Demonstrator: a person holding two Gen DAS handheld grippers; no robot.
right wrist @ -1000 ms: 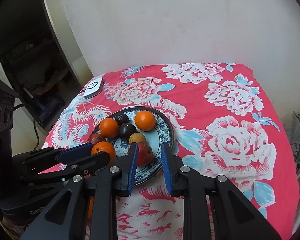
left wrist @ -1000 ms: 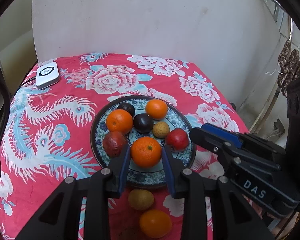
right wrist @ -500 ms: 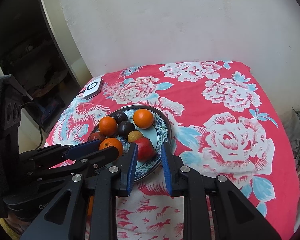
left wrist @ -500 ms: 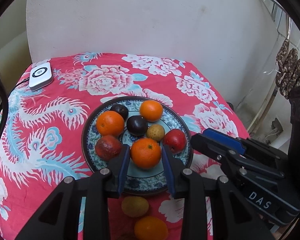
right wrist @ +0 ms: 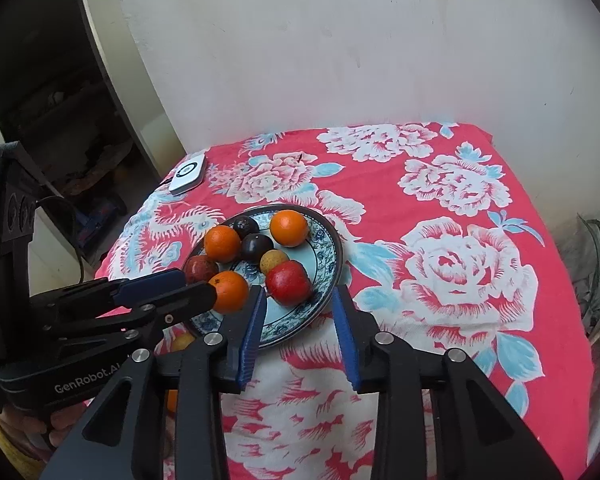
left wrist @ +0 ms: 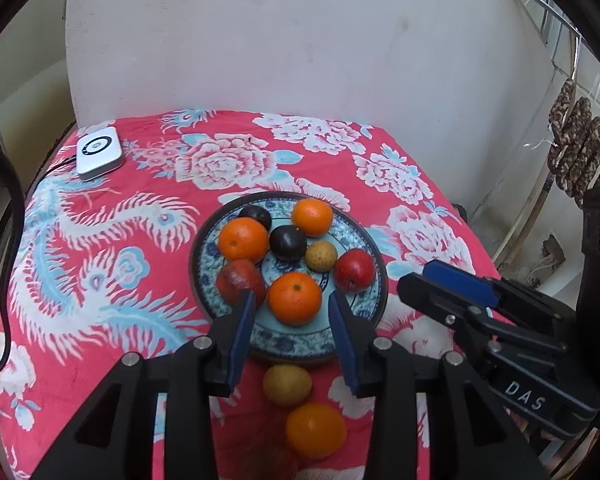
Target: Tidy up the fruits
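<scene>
Fruit piled on a plate (left wrist: 204,276), both hand-held grippers released.

On the red floral bench (left wrist: 100,240): blue-patterned plate carrying three oranges, two dark plums, two red fruits and a small tan fruit. Left hand-held gripper (left wrist: 292,320) spread wide around the front orange (left wrist: 295,298) at 6 o'clock on the plate, pads (left wrist: 242,332) apart from its skin, nothing grasped. Right hand-held gripper (right wrist: 300,322) also spread, empty, hovering at the plate's near rim just beside the red fruit (right wrist: 289,282) at 5 o'clock. Off the plate, near its 6 o'clock edge: a tan fruit (left wrist: 287,384) and a loose orange (left wrist: 315,430). White device (left wrist: 99,153) at the bench's far 10 o'clock corner.
</scene>
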